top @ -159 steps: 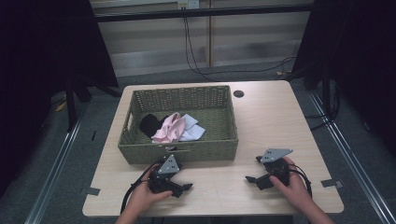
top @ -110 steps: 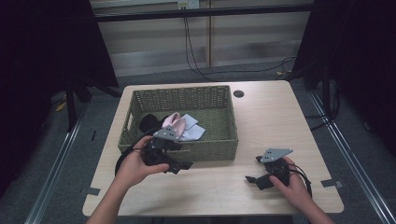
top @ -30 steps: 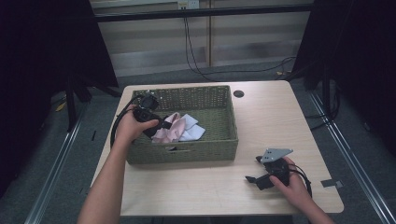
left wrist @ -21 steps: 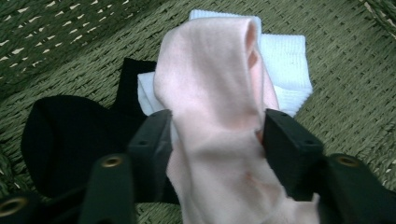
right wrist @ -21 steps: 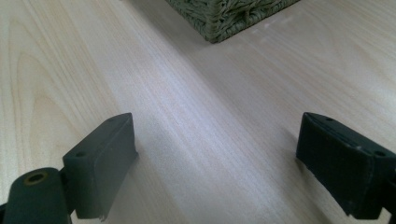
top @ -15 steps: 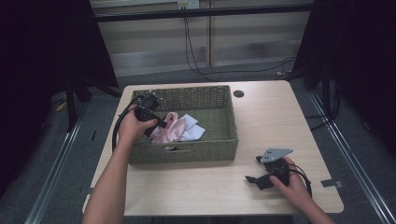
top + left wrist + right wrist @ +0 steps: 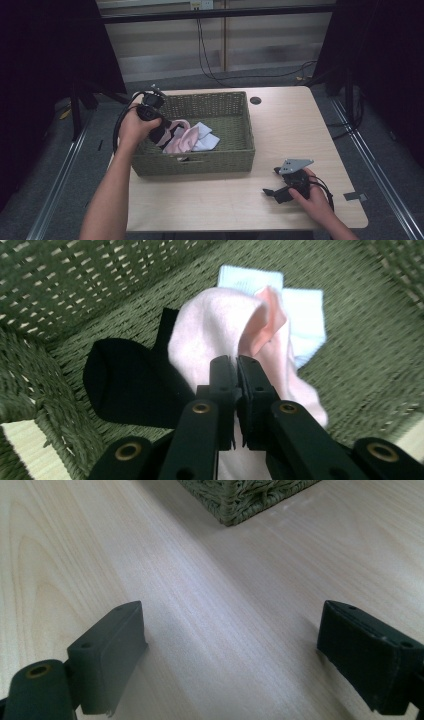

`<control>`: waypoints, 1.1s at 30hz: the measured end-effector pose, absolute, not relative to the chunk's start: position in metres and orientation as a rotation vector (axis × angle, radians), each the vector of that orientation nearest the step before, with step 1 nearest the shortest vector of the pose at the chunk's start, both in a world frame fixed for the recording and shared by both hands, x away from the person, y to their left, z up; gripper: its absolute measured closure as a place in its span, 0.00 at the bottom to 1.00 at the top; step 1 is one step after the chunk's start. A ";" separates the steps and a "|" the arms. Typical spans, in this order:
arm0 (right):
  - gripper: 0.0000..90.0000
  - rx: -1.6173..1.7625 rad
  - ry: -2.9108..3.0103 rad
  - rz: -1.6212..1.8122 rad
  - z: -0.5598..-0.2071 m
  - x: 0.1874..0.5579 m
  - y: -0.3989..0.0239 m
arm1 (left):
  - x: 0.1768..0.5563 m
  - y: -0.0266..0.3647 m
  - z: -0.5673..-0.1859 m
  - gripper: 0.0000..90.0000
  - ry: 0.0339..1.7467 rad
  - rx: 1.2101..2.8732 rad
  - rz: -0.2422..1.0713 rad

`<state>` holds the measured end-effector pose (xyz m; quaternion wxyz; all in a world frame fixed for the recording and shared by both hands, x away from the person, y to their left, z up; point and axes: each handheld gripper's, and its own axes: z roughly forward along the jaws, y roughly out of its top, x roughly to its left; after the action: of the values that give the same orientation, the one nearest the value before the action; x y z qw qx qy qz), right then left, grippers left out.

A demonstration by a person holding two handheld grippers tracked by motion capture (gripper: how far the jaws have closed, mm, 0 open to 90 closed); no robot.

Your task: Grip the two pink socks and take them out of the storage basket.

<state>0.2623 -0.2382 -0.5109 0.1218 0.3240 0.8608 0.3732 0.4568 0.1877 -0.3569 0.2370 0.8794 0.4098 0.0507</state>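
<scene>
From above, the left gripper (image 7: 159, 131) is reaching into the woven basket (image 7: 227, 157), having come off the table front where it was lying before; the right gripper (image 7: 280, 190) is resting on the table (image 7: 280, 125). In the left gripper view, its jaws are pinching a pink sock (image 7: 220, 335) beside a black sock (image 7: 125, 382) — lifting straight up should free it cleanly. In the right gripper view, the jaws are standing wide apart over bare wood.

The left gripper (image 7: 236, 362) is no longer resting on the table's near edge: it has crossed into the basket's (image 7: 240, 155) left end, its jaws now closed over the pink sock (image 7: 220, 335).
</scene>
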 end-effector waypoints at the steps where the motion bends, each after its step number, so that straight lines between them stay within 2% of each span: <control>1: 0.12 0.946 2.513 1.089 -0.511 0.262 -0.238 | 0.457 0.188 -0.357 0.96 1.123 2.410 0.139; 20: 0.12 0.946 2.513 1.089 -0.511 0.262 -0.238 | 0.445 0.193 -0.309 0.96 1.059 2.342 0.075; 33: 0.12 0.947 2.513 1.089 -0.511 0.262 -0.238 | 0.433 0.187 -0.291 0.96 0.982 2.337 0.002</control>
<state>0.2622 -0.2381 -0.5109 0.1216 0.3244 0.8607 0.3731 0.4327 0.1871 -0.2913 0.2987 0.8798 0.3697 0.0007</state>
